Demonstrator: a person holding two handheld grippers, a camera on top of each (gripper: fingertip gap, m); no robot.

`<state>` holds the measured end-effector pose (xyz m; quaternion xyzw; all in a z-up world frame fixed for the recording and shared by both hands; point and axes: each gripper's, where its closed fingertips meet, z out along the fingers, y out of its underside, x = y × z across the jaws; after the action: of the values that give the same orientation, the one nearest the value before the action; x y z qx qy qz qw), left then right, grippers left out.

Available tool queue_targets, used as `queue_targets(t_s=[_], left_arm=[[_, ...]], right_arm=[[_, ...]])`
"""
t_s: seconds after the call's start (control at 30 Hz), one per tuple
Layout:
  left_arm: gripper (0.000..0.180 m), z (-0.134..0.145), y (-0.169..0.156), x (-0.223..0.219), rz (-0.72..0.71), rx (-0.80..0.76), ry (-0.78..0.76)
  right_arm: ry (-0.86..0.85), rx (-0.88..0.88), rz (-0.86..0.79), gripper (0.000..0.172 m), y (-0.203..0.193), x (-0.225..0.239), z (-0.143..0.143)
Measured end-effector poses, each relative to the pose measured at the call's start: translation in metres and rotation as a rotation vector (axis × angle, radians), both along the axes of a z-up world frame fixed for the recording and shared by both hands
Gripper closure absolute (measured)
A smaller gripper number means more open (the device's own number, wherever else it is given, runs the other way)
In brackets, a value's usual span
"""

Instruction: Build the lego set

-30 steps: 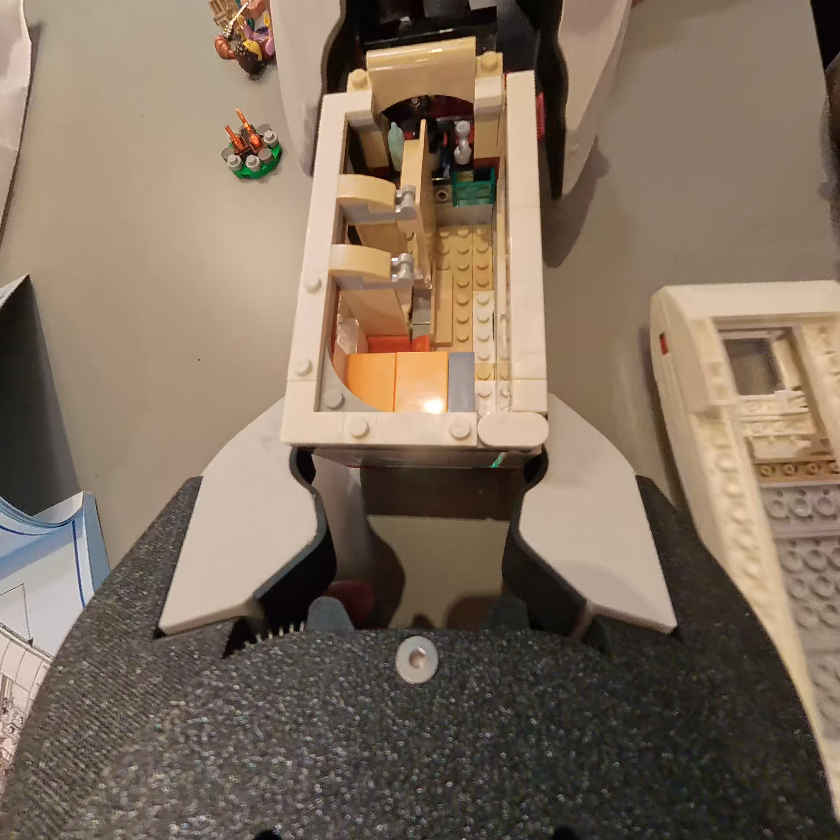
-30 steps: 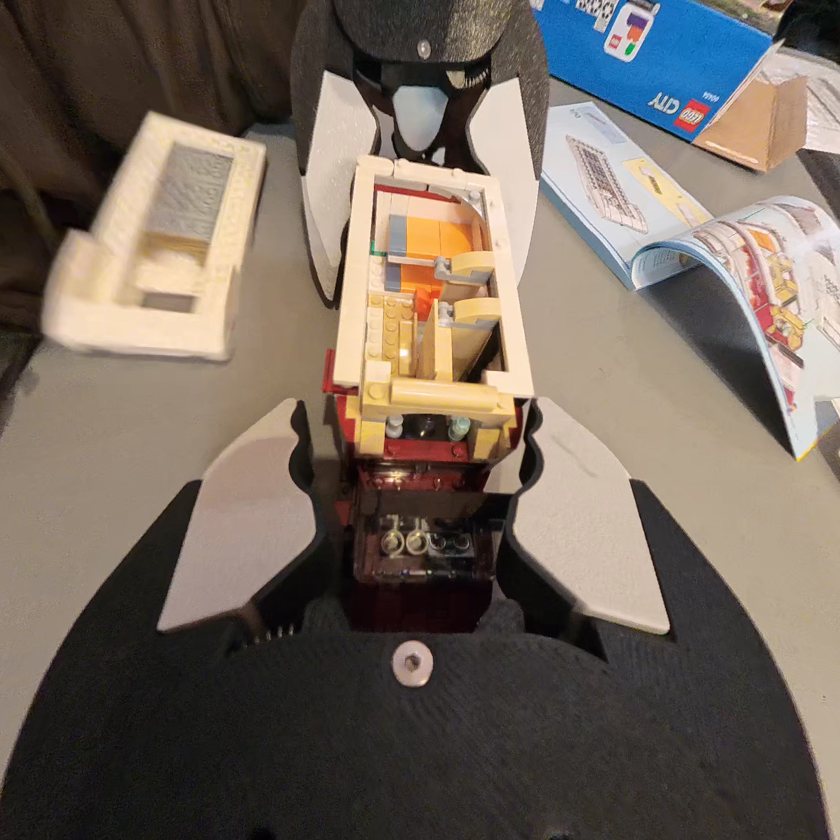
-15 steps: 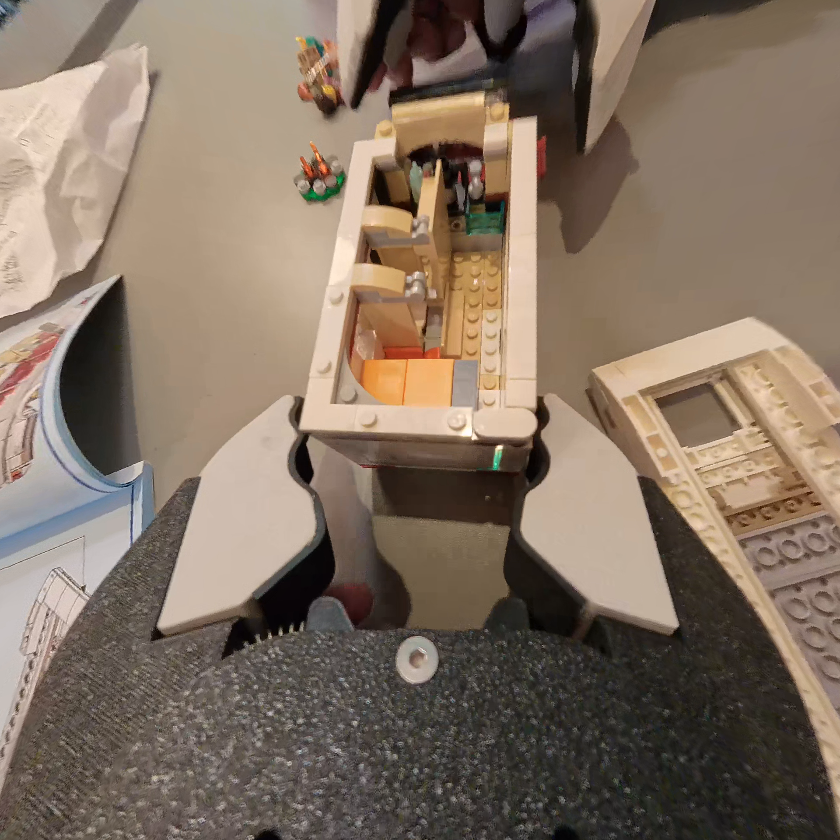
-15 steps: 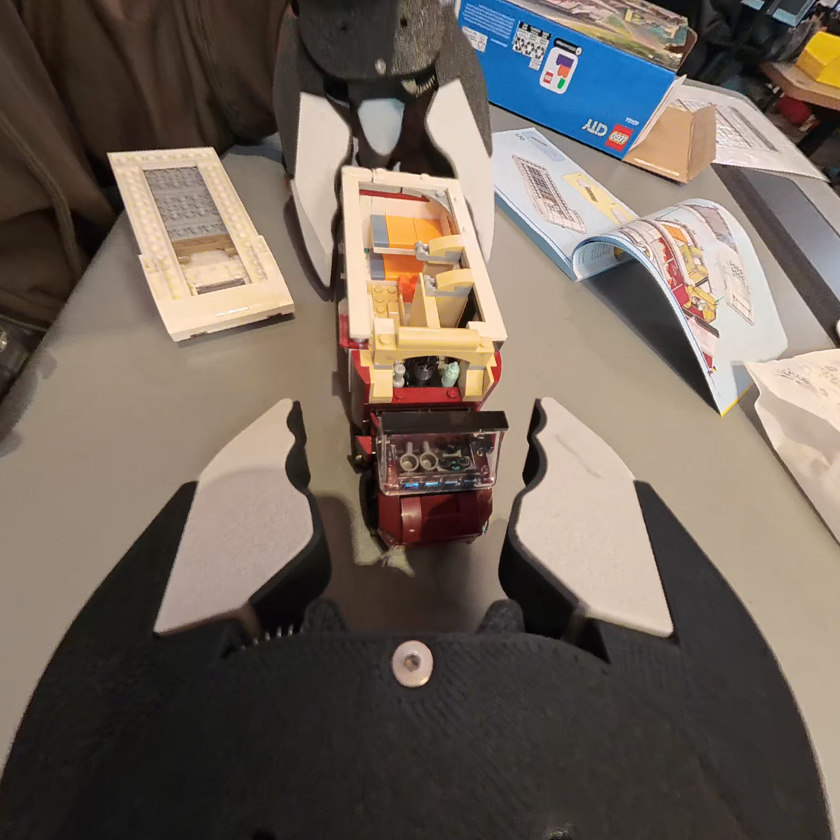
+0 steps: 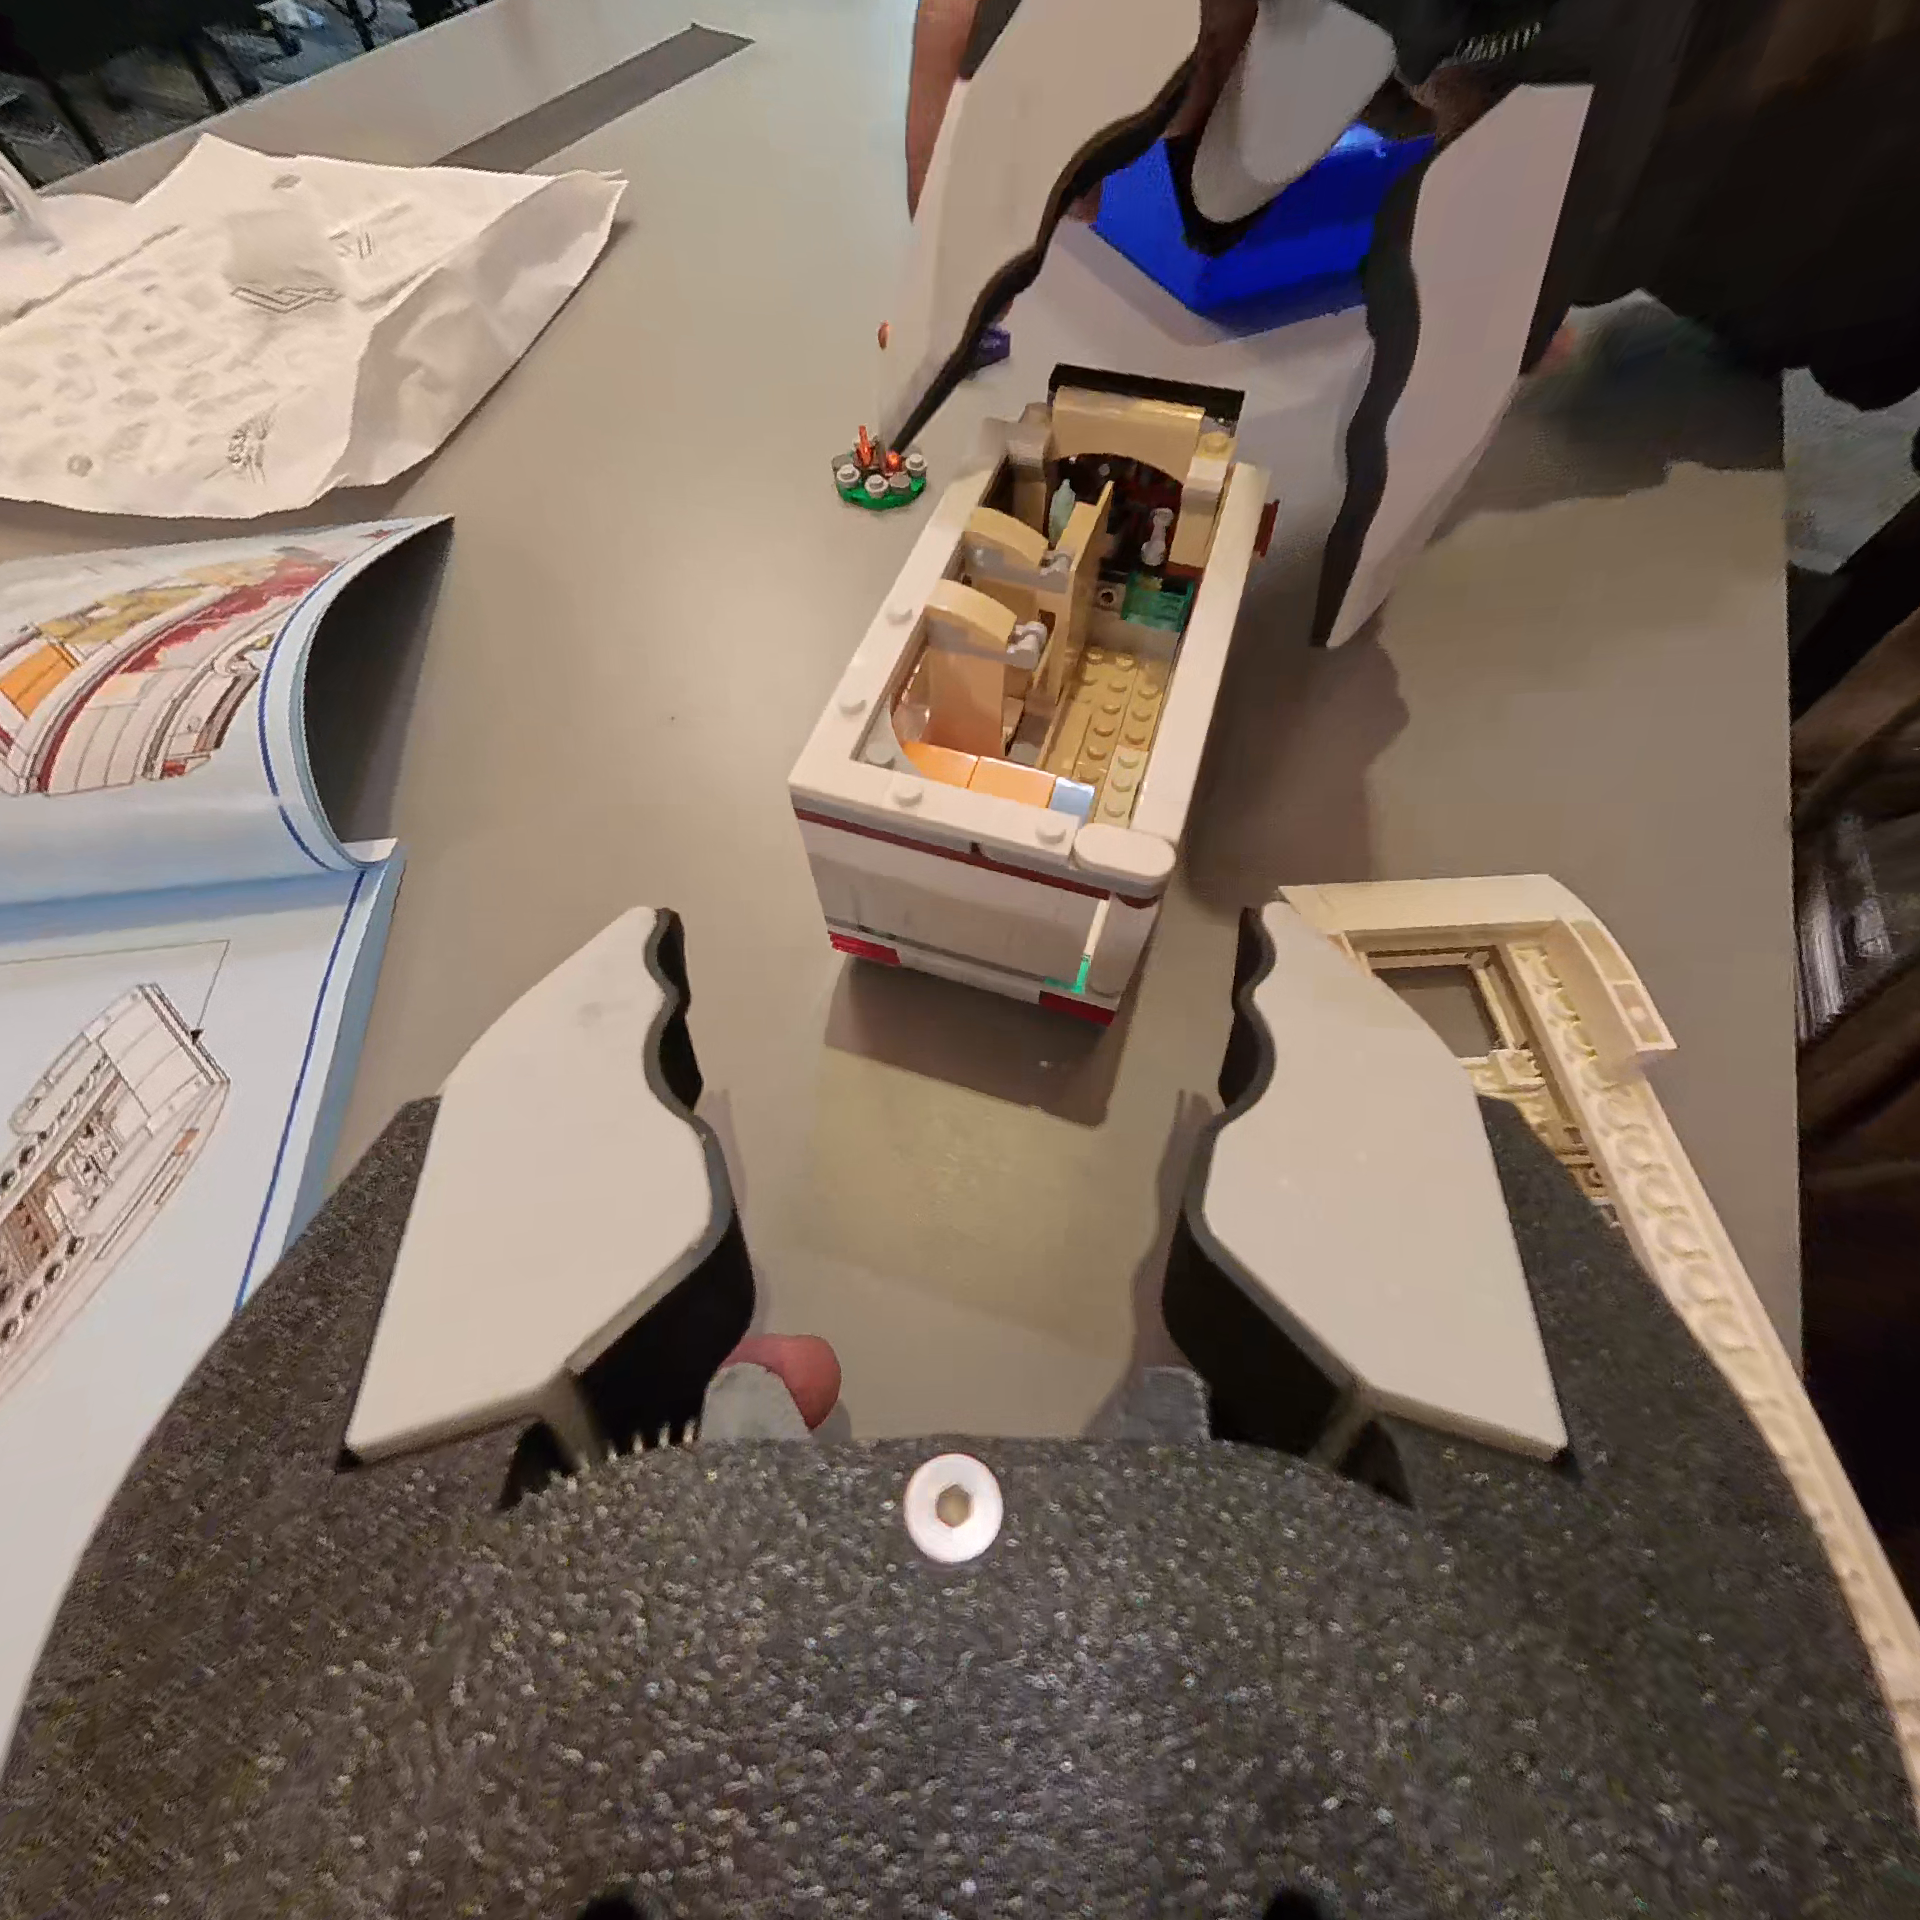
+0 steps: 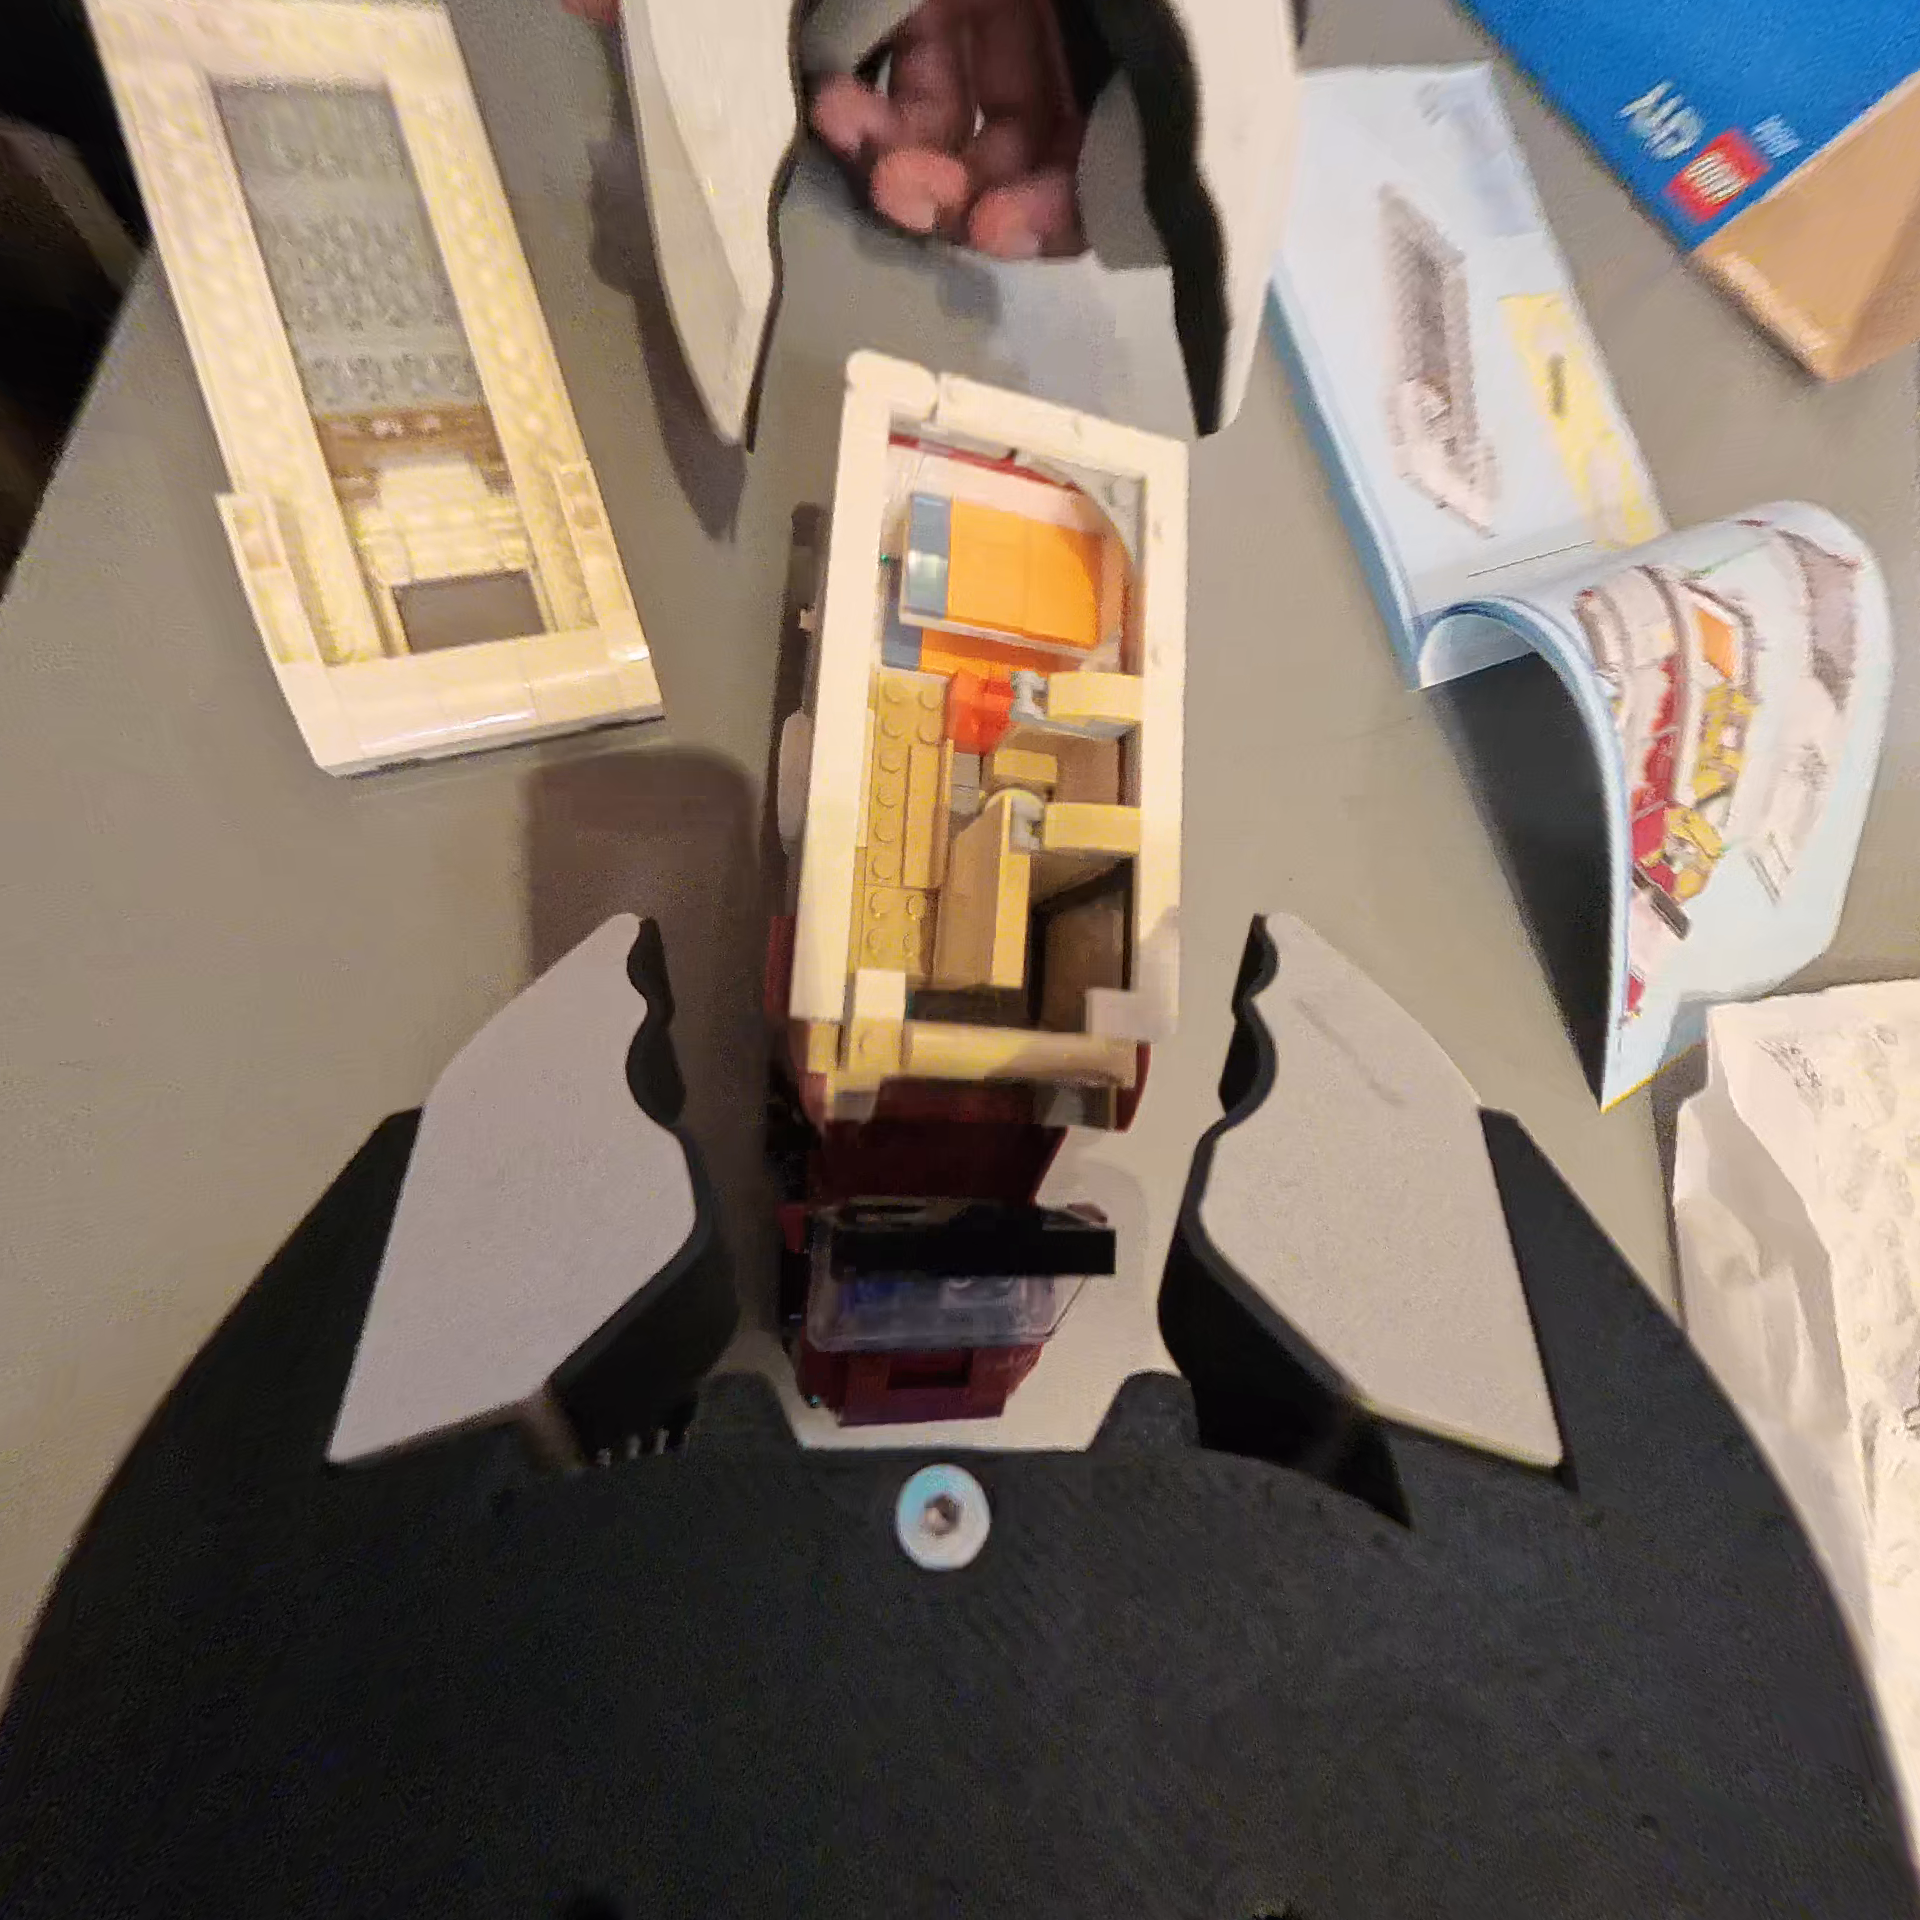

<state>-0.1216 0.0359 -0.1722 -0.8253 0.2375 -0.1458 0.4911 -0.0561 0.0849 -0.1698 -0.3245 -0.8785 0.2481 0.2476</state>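
Both grippers released: left gripper (image 5: 956, 935) and right gripper (image 6: 951, 935) flank brick camper (image 6: 987, 727); blue printed box (image 6: 1704, 114) upper right.

The left gripper (image 5: 951, 935) has a speckled charcoal, rough-textured body, pale grey wedge-shaped fingers (image 5: 561, 1174) with wavy black inner pads, and one silver screw (image 5: 953, 1508). The right gripper (image 6: 945, 940) matches it, on a smoother black body.

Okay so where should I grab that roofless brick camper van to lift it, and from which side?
Probably across the long white side walls of the camper van, coming from above or from either end. They are flat, parallel and straight, whereas the open interior holds loose-looking furniture. Both the left gripper and the right gripper stand open and wider than the body.
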Motion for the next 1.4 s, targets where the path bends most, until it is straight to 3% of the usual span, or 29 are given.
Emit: queue_targets(t_s=[0.37,0.73,1.0,1.23,1.4], left_arm=[[0.083,0.007,-0.01,-0.004,0.063,0.035,-0.035],[0.085,0.013,-0.017,-0.002,0.046,0.023,-0.142],[0.085,0.019,-0.005,-0.006,0.056,0.016,-0.249],[0.087,0.049,0.016,-0.01,0.06,0.097,-0.626],[0.088,0.055,0.026,-0.005,0.04,0.142,-0.624]], right_arm=[[-0.355,0.245,0.03,0.072,-0.003,-0.019,-0.035],[-0.363,0.303,-0.034,0.077,0.016,-0.029,-0.032],[-0.263,0.183,-0.051,0.077,0.024,-0.038,-0.006],[-0.177,0.031,-0.041,0.078,0.019,-0.056,0.034],[-0.137,-0.026,-0.003,0.078,0.01,-0.068,0.062]])
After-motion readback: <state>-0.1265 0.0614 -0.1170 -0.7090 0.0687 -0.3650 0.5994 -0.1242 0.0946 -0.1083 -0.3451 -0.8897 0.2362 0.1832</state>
